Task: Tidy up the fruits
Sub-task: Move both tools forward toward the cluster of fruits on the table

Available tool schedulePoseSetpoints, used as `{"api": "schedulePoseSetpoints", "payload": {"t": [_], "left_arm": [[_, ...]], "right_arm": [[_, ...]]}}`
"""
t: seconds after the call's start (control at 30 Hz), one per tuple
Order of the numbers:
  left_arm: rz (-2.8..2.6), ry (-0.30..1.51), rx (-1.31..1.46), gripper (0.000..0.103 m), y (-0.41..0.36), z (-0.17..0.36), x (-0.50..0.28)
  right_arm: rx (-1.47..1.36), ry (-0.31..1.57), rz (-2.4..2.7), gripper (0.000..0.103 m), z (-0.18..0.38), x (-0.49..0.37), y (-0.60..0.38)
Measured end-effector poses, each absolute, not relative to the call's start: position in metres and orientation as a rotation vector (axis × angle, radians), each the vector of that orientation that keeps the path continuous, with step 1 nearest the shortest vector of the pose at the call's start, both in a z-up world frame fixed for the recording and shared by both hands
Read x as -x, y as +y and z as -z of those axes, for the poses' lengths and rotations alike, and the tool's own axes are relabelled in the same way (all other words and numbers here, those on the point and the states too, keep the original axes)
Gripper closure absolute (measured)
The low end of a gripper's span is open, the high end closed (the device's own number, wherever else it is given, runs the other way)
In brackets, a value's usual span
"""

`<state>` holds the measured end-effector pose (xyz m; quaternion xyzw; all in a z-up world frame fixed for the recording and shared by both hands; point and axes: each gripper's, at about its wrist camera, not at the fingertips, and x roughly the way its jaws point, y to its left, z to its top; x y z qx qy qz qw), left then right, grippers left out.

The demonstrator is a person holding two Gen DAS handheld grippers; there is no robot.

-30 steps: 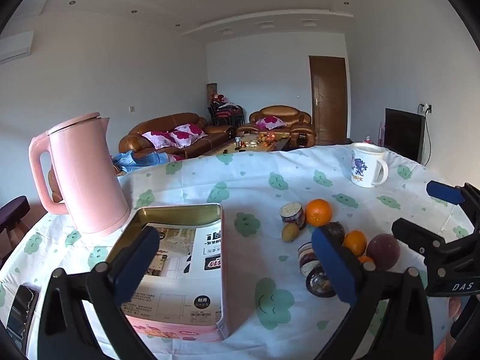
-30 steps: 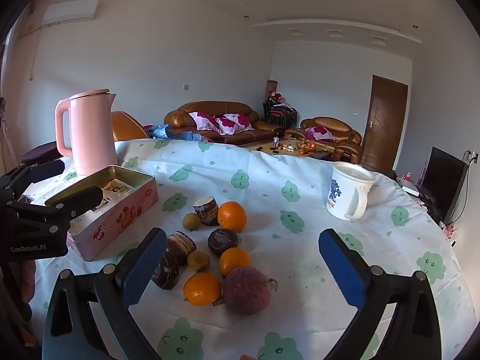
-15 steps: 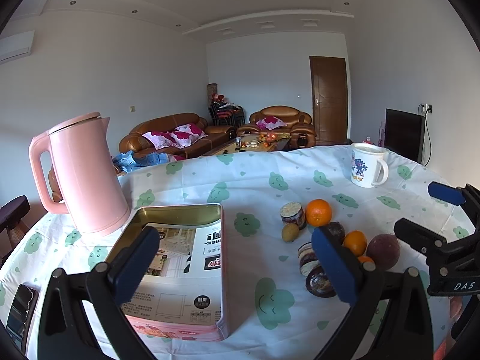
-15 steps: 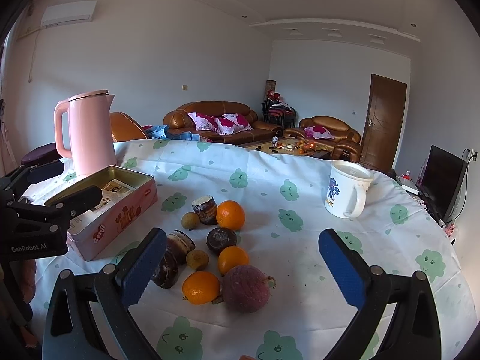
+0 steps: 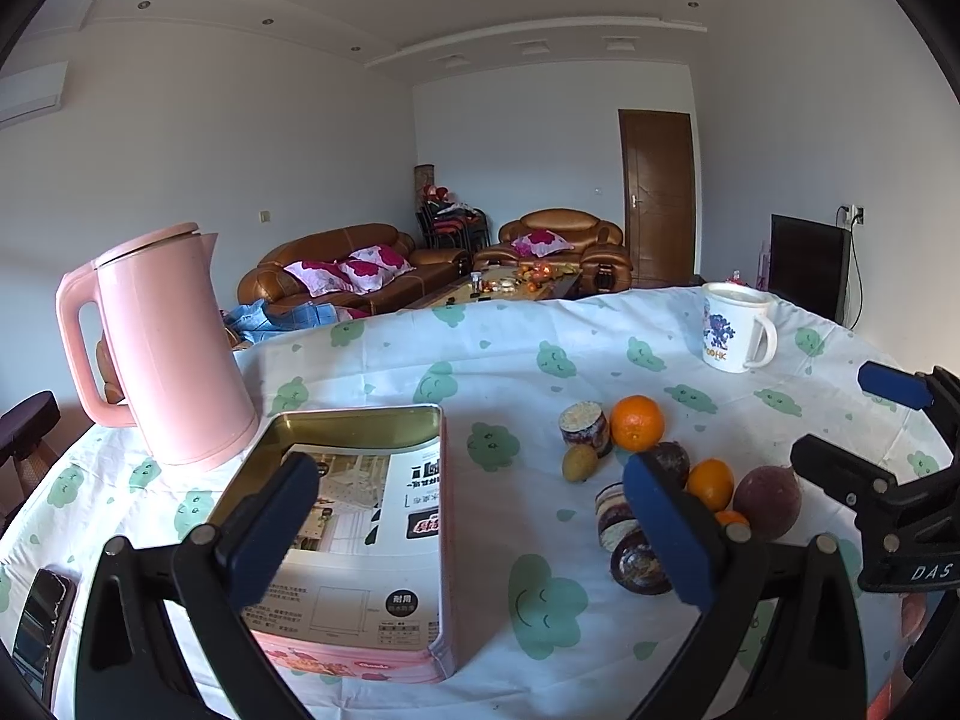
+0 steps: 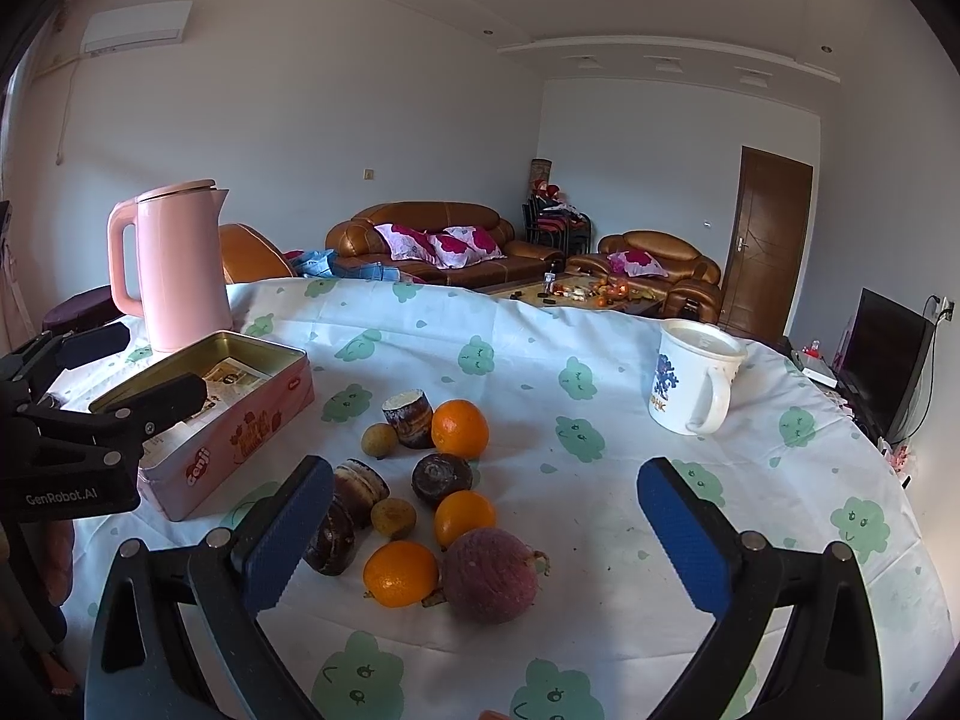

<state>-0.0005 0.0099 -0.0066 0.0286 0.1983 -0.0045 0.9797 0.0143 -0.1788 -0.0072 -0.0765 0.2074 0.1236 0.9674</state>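
A cluster of fruit lies on the tablecloth: three oranges, the farthest one (image 6: pixel 460 428), a purple passion fruit (image 6: pixel 489 575), small brown longans (image 6: pixel 393 517) and dark sugarcane pieces (image 6: pixel 409 410). The cluster also shows in the left wrist view, with the far orange (image 5: pixel 636 422) at its back. An open pink tin (image 5: pixel 354 516) with leaflets inside sits left of the fruit. My left gripper (image 5: pixel 474 531) is open and empty above the tin's right edge. My right gripper (image 6: pixel 486 540) is open and empty just above the nearest fruit.
A pink kettle (image 5: pixel 162 348) stands behind the tin at the left. A white mug (image 6: pixel 696 378) stands at the back right. A dark phone (image 5: pixel 39 618) lies at the table's left edge. Sofas and a door fill the room beyond.
The right gripper has drifted slightly forward towards the fruit. The left gripper has barely moved. Nothing was grasped.
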Motion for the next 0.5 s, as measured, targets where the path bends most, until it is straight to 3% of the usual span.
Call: {"api": "schedulePoseSetpoints", "payload": {"t": [0.5], "left_arm": [[0.008,0.417,-0.07,0.0,0.0052,0.0137,-0.0035]], "right_arm": [[0.151,0.426,-0.248,0.001,0.0094,-0.014,-0.1799]]}}
